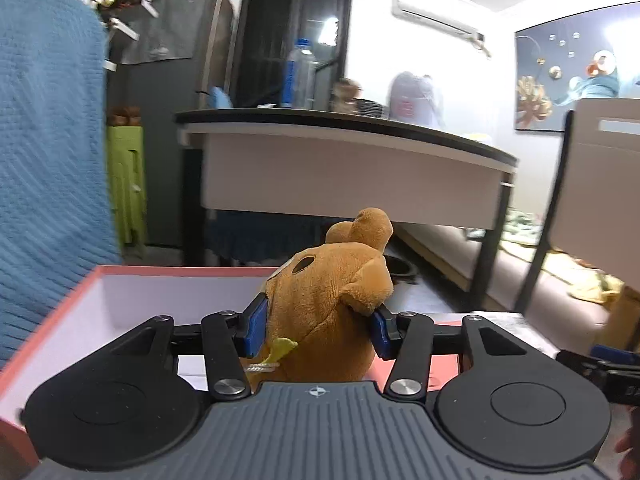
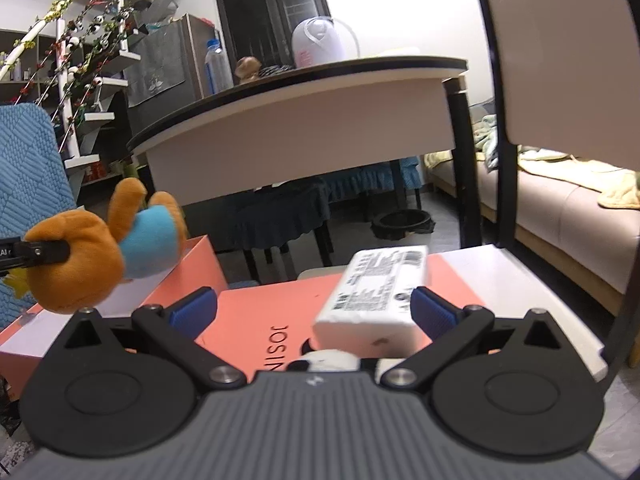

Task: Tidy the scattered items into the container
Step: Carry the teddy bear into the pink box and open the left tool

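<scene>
**Plush toy held over the open box; tissue pack between the spread right fingers**

Left wrist view: the left gripper (image 1: 318,330) is closed on a brown plush toy (image 1: 332,300), its blue pads (image 1: 254,330) pressing into the toy's sides. The toy hangs above the open salmon-pink box (image 1: 60,320), whose white interior shows beneath and to the left. A blue textured cloth (image 1: 48,120) fills the left edge.

Right wrist view: the right gripper (image 2: 314,312) has its jaws spread wide. A white tissue pack (image 2: 372,296) lies tilted between the fingers; its near right end sits just beside or against the right blue pad (image 2: 434,314), and contact cannot be told. The left pad stands well apart from it. The pack rests over the salmon-pink lid (image 2: 260,316), which lies beside the open box. A small black-and-white plush (image 2: 324,360) shows just before the gripper body. At far left, the brown toy, with its blue patch, is clamped in the left gripper's fingers above the box.
</scene>
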The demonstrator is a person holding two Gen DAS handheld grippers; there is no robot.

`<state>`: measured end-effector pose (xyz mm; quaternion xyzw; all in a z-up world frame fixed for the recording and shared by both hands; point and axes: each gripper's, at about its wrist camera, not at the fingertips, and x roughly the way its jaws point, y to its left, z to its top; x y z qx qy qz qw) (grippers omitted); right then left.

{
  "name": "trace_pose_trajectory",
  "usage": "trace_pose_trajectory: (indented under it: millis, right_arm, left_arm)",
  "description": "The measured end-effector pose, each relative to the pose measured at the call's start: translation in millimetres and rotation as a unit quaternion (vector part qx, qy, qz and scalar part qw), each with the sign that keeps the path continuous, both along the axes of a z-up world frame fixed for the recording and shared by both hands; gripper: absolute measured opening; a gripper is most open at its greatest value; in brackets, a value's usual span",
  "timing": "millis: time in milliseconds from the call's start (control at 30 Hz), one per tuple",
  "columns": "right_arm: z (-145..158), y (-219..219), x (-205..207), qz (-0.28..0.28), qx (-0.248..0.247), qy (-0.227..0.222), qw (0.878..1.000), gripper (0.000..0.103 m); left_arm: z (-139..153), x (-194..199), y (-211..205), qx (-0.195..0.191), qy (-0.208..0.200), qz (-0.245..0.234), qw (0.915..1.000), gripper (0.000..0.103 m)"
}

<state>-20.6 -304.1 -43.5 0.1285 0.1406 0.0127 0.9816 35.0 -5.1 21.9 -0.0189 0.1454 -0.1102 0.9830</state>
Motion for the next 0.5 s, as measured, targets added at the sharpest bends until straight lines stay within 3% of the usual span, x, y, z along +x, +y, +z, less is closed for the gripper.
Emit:
trace_pose_trajectory:
  millis: [300, 500]
  right_arm:
    - [-3.5, 29.4, 15.0, 0.030, -0.009, 0.004, 1.000, 0.103]
    - [-6.7, 41.1, 22.6, 0.040, -0.016, 0.007, 0.999, 0.103]
  left_arm:
    - [-21.3, 15.9, 73.4, 0.036, 0.036, 0.087, 0.9949, 0.055]
    - [-46.9, 37.1, 109.0, 0.046, 0.099, 0.121, 0.9866, 0.055]
